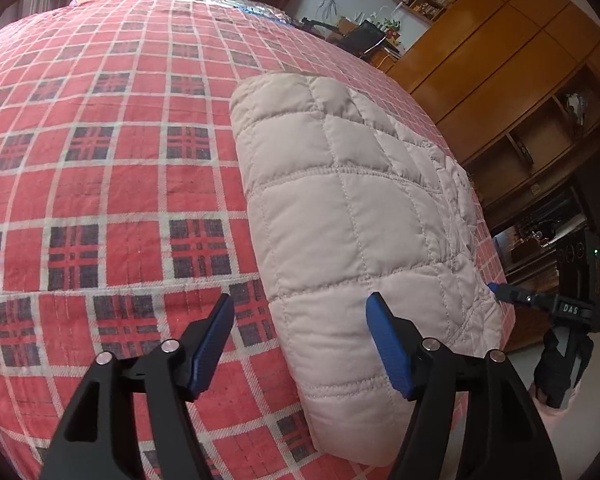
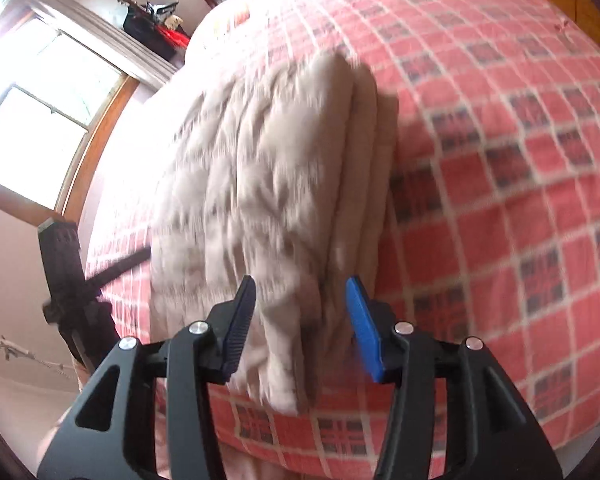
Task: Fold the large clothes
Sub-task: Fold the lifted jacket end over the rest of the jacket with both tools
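**Fingers released on both sides, bundle at bed edge**

Fingers [image 1: 388, 344] of the left gripper [image 1: 300, 344] stand spread apart, holding nothing, at the near left corner of the quilted jacket [image 1: 352, 216]. The right gripper [image 2: 300, 328] is likewise parted, its pads either side of the stacked layers without clear contact; blur prevents certainty. The jacket lies as a compact folded bundle on the plaid bedspread [image 1: 100, 160], near the mattress edge, presumably kept within reach. Judgement: folding appears near complete; both tools seem positioned for squaring or a last fold
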Demonstrator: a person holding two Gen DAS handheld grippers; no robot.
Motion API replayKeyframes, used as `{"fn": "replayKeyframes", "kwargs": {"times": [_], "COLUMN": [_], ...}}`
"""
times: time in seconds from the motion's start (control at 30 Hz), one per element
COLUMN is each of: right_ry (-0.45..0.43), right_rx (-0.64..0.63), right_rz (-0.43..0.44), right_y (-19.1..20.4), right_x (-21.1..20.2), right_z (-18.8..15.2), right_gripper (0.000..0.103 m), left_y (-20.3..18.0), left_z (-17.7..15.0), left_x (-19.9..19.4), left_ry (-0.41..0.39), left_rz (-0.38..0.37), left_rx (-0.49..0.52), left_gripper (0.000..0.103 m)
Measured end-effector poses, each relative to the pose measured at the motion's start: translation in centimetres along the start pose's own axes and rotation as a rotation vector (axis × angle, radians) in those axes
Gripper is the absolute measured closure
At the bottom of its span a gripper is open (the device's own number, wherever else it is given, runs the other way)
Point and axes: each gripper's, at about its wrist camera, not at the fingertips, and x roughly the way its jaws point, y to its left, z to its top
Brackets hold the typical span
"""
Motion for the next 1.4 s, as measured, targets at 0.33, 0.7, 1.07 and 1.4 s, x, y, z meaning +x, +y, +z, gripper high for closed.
{"fn": "replayKeyframes", "kwargs": {"times": [0.33, 0.7, 1.07, 1.4], "right_ry": [0.044, 0.031, 0.006, 0.105], "right_rx": [0.092, 0.105, 0.069, 0.154], "right_rz": [0.046, 0.01, 0.085, 0.241], "right_y": [-2.2, -2.5, -2.5, -5.8], "right_x": [4.7, 7.6, 2.1, 5.3], "right_z": [8.1, 8.0, 3.1, -0.4], "right_gripper": [0.079, 0.088, 0.029, 0.014], "left_y": [0.2, 0.0, 0.4, 1.4], "left_z": [1.8, 1.7, 0.7, 0.0], "left_x": [3.0, 5.6, 3.0, 4.8], "left_ry": [0.021, 0.065, 0.076, 0.134], "left_rz": [-0.089, -0.133, -0.192, -0.306], "left_rx": [-0.034, -0.065, -0.009, -0.009], "left_gripper": [0.024, 0.017, 0.018, 0.013]}}
